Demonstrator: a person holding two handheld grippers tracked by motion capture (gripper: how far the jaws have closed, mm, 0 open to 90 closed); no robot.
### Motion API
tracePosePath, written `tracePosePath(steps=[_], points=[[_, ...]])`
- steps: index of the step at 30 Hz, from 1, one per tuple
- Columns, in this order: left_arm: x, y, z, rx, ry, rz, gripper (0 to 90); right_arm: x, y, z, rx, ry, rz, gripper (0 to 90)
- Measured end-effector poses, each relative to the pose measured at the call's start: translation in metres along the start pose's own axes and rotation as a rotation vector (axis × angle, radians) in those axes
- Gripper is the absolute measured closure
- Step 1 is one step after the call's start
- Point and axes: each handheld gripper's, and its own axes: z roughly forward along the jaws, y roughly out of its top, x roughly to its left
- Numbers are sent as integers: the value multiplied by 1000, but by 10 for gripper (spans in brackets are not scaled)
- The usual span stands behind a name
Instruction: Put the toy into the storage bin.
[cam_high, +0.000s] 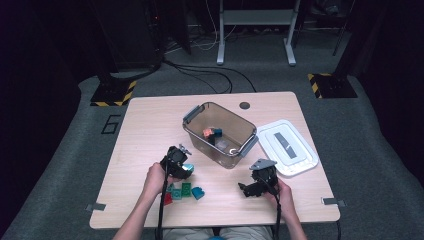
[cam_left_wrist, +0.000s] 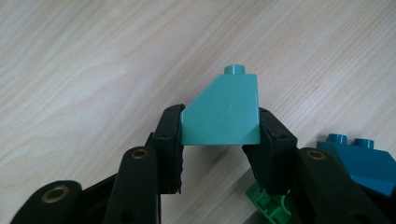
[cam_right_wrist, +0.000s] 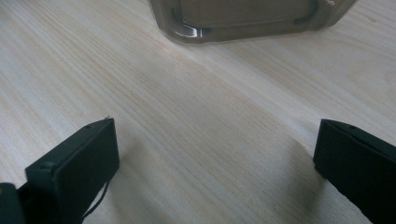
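Near the table's front left, the left gripper (cam_left_wrist: 219, 140) is clamped on a teal sloped brick (cam_left_wrist: 223, 112): in the left gripper view both pads press its lower sides, the single stud points away from the camera, and the brick sits just above the wood, whether touching it I cannot tell. From above, the same gripper (cam_high: 181, 167) shows the brick (cam_high: 188, 169) as a teal spot at its tip, close to the bin's near corner. Just behind the jaws lie more bricks: a darker blue one (cam_left_wrist: 366, 161) and a green one (cam_left_wrist: 266, 207); the high view shows them as a small cluster with a red piece (cam_high: 168, 198) beside the left hand (cam_high: 156, 177). At the front right, the right gripper (cam_right_wrist: 215, 154) has its jaws spread wide with nothing between them, hovering low over bare wood and facing the bin's base; from above it (cam_high: 248, 189) sits in front of the bin, held by the right hand (cam_high: 284, 194). A clear brownish bin (cam_high: 197, 134) with grey handles stands mid-table, lid off, holding an orange brick (cam_high: 207, 133), a dark blue one (cam_high: 218, 133) and a pale piece too blurred to name. Its white lid (cam_high: 299, 159) lies flat just right of it. Under all this is a light wooden table (cam_high: 150, 125) with a round grommet near its far edge, on grey carpet; cables, dark stands with yellow-black striped bases and a white frame stand beyond.
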Motion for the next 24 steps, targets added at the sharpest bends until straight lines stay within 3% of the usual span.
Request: tracePosePath(steps=[24], points=[[6,21,-37,-57,36,19,589,0,0,0,0,0,0,0]])
